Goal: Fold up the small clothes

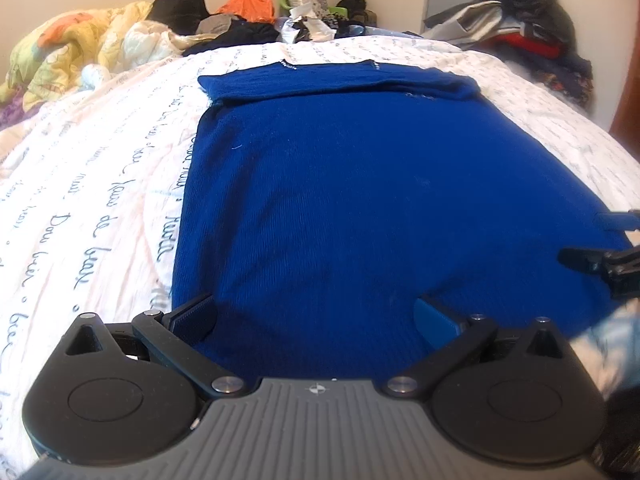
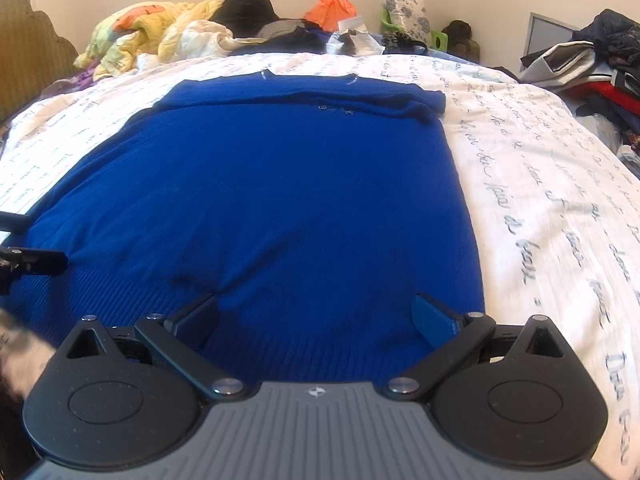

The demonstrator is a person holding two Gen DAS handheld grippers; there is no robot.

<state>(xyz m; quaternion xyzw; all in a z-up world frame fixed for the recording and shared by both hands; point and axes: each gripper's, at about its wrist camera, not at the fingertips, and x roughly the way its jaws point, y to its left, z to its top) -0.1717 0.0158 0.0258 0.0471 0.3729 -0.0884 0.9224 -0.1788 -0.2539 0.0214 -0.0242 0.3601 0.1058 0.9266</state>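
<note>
A royal-blue knit sweater (image 1: pixel 340 184) lies flat on the bed, sleeves folded across its far end; it also shows in the right wrist view (image 2: pixel 272 200). My left gripper (image 1: pixel 316 316) is open, its fingers straddling the near hem at the sweater's left corner. My right gripper (image 2: pixel 316 316) is open over the near hem at the right corner. Neither holds cloth. The right gripper's fingertips (image 1: pixel 592 256) show at the left view's right edge; the left gripper's fingertips (image 2: pixel 36 260) show at the right view's left edge.
The white bedsheet (image 1: pixel 100 184) with script print lies under the sweater. A yellow quilt (image 1: pixel 72 48), dark clothes and an orange bag (image 1: pixel 248 0) crowd the bed's far end. A clothes pile (image 1: pixel 528 20) sits at the far right.
</note>
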